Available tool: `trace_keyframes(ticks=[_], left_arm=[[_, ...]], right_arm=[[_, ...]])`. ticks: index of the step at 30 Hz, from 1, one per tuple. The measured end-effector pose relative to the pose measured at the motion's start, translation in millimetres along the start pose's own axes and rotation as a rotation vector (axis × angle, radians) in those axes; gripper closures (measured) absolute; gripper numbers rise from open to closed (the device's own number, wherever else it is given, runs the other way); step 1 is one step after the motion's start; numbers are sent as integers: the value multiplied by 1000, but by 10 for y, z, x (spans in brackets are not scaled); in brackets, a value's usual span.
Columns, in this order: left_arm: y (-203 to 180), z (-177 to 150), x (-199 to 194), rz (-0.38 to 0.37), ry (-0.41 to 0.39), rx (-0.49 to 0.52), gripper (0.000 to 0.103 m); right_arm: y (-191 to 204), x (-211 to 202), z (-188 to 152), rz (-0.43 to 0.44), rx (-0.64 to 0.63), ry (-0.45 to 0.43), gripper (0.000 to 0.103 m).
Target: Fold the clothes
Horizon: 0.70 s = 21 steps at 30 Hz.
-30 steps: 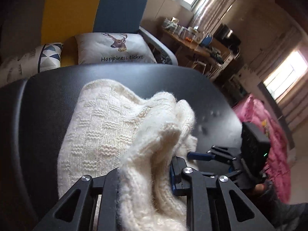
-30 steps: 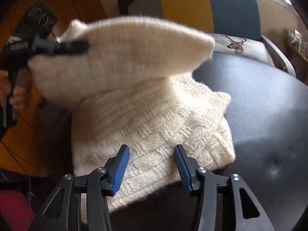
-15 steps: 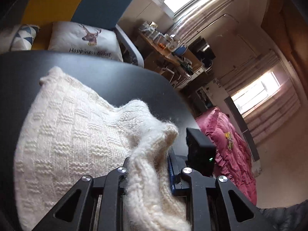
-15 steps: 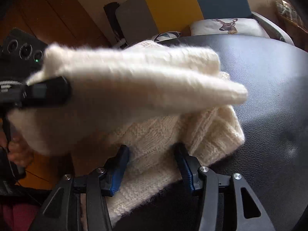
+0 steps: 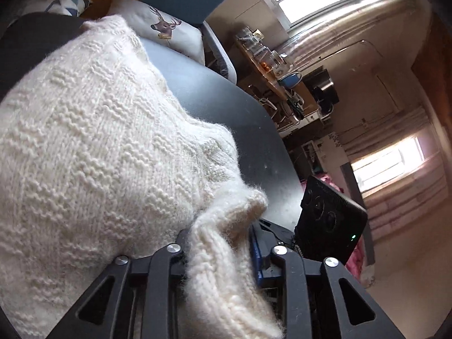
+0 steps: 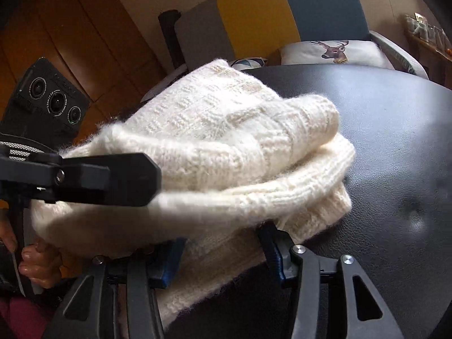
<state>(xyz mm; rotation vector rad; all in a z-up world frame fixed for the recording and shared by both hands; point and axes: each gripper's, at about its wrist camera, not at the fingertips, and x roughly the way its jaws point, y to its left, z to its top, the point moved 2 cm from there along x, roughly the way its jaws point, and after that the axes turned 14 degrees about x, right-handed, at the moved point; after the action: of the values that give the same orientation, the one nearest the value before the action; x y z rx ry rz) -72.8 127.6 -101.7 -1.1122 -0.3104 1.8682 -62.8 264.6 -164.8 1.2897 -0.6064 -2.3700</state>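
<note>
A cream knit sweater (image 6: 226, 130) lies on the black table (image 6: 395, 141), with its upper layer folded over the lower one. My left gripper (image 5: 220, 240) is shut on the sweater's ribbed edge (image 5: 226, 276); from the right wrist view it (image 6: 152, 178) comes in from the left and holds that edge just above the lower layer. My right gripper (image 6: 223, 251) is open at the sweater's near edge, and knit lies between and over its blue pads (image 6: 271, 251). The right gripper's black camera housing (image 5: 330, 220) sits just past the held edge.
Behind the table stands a sofa (image 6: 254, 17) with a grey, yellow and blue back and a deer cushion (image 6: 333, 50). A person's hand (image 6: 36, 265) grips the left handle. A cluttered desk (image 5: 268, 65) is at the far right. Bare table shows to the right (image 6: 409, 212).
My left gripper has carried the ribbed edge across and down, laying the lifted layer over the rest of the sweater near the right gripper. The right gripper has stayed open at the near edge.
</note>
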Motion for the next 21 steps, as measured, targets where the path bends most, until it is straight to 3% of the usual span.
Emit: trace_keyframes(ticks=[4,6,10,12,15,18,21], left_arm=[[66,-3,-325,64,-46,30,38],[99,-5,-488,96,-69,45,35],[164,-8,-814,160,-114,75,27],[197,-9,-978,192,-137,90,25],[252,-14,-1224,240,-171,111,24],[578,-142,-1389,279,-196,42,24],[700,-194,-1472,280,-244,37,24]], right_arm=[[-34,-281,-104,77,114,36,50],[-44,-590,-355,135,220,55,49],[-110,-817,-513,218,381,30,49],[79,-938,-543,274,357,-7,47],[503,-982,-491,332,249,9,45],[918,-916,-410,336,123,47,42],[1125,-684,-349,331,82,112,42]])
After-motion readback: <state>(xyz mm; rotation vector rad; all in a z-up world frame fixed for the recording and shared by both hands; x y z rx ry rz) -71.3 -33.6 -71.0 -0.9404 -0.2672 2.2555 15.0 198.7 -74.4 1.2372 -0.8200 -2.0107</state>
